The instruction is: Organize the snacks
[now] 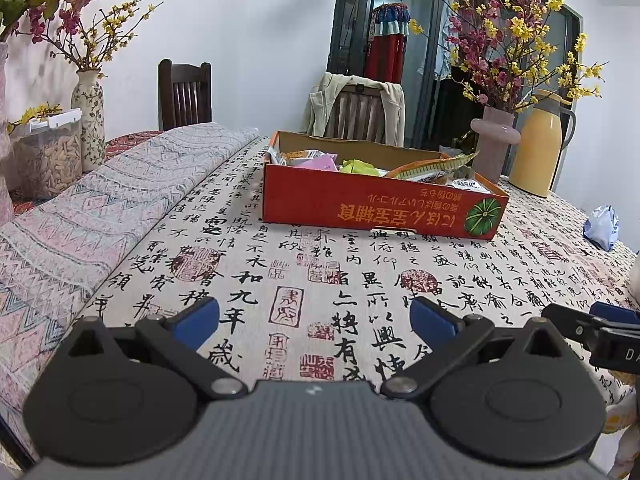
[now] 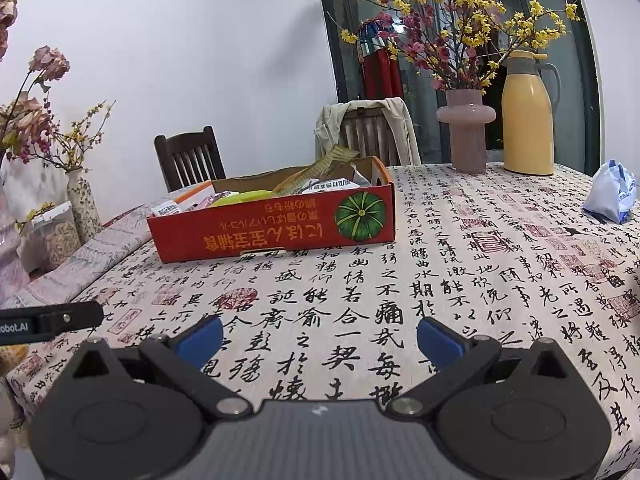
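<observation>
Red cardboard snack box (image 1: 380, 204) sits ahead of our left gripper (image 1: 314, 320), long side facing us; our right gripper (image 2: 320, 338) finds it ahead-left. Both spread wide, empty.

Items counted, taking the red cardboard box (image 2: 276, 224) as reference: one box is sitting on the tabletop (image 2: 440, 280). Behind it, two wooden chairs (image 2: 188, 156) are standing. To its right, one pink vase (image 2: 466, 128), one yellow thermos jug (image 2: 528, 116) and one blue-white bag (image 2: 612, 192) are resting. Left of it: one patterned vase (image 1: 89, 120), one clear lidded container (image 1: 48, 152).
</observation>
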A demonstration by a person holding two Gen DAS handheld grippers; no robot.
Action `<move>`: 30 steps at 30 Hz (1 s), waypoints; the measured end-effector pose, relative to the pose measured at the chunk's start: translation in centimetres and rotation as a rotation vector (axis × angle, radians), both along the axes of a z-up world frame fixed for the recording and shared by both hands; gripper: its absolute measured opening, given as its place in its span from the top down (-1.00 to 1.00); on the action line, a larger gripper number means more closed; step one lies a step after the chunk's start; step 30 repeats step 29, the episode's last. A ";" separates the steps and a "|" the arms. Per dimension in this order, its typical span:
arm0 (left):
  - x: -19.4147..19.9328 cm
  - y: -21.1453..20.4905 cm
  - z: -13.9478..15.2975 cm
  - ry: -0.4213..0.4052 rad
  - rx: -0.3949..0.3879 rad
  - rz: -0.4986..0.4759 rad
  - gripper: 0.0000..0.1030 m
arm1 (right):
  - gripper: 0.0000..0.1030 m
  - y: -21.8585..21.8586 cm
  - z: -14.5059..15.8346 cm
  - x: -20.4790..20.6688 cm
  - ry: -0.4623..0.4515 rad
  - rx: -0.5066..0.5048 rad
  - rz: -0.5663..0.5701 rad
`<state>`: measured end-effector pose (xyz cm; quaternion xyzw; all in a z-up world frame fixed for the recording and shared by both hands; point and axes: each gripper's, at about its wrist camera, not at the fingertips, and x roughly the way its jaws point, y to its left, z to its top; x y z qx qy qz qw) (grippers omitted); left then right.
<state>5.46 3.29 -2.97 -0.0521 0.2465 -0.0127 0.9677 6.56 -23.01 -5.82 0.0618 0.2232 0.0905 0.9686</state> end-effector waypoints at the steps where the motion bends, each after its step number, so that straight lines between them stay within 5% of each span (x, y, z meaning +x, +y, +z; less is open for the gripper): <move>1: 0.0 0.0 0.0 0.000 0.000 0.000 -1.00 | -1.00 0.0 0.0 0.0 0.000 0.000 0.000; 30: -0.1 0.1 0.0 -0.006 -0.021 -0.003 -1.00 | -1.00 0.3 -0.2 -0.2 0.009 -0.002 0.003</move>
